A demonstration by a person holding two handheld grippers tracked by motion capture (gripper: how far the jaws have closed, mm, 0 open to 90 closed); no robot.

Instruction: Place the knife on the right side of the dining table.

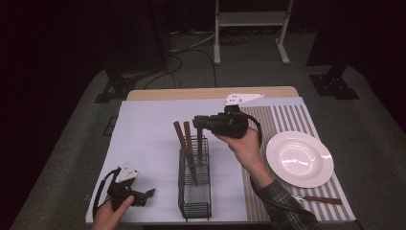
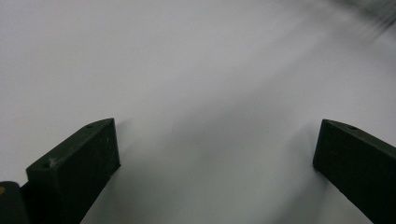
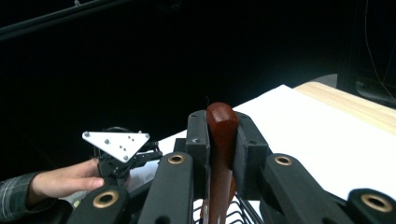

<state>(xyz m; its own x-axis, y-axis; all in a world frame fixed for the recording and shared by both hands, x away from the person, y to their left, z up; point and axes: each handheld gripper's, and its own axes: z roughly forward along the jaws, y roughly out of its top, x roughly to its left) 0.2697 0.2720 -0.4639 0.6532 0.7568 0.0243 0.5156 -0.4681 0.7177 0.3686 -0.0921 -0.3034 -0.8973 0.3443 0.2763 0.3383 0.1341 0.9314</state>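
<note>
A black wire basket (image 1: 195, 191) stands on the white mat (image 1: 143, 139) near the table's middle. Two brown wooden utensil handles (image 1: 184, 139) lean out of it. My right gripper (image 1: 199, 123) hovers over the basket's far end, shut on the top of a third wooden handle (image 3: 221, 135) that hangs upright into the basket; in the right gripper view (image 3: 221, 128) both pads press its sides. My left gripper (image 1: 147, 194) rests at the mat's near left corner, held by a hand, its jaws wide open (image 2: 215, 154) over bare mat. The left gripper (image 3: 119, 154) also appears in the right gripper view.
A white plate (image 1: 299, 158) sits on a striped placemat (image 1: 287, 120) at the right. A wooden-handled knife (image 1: 318, 199) lies near the placemat's front edge. The wooden table edge (image 1: 210, 93) runs along the back, with a metal stand (image 1: 251, 28) on the floor beyond.
</note>
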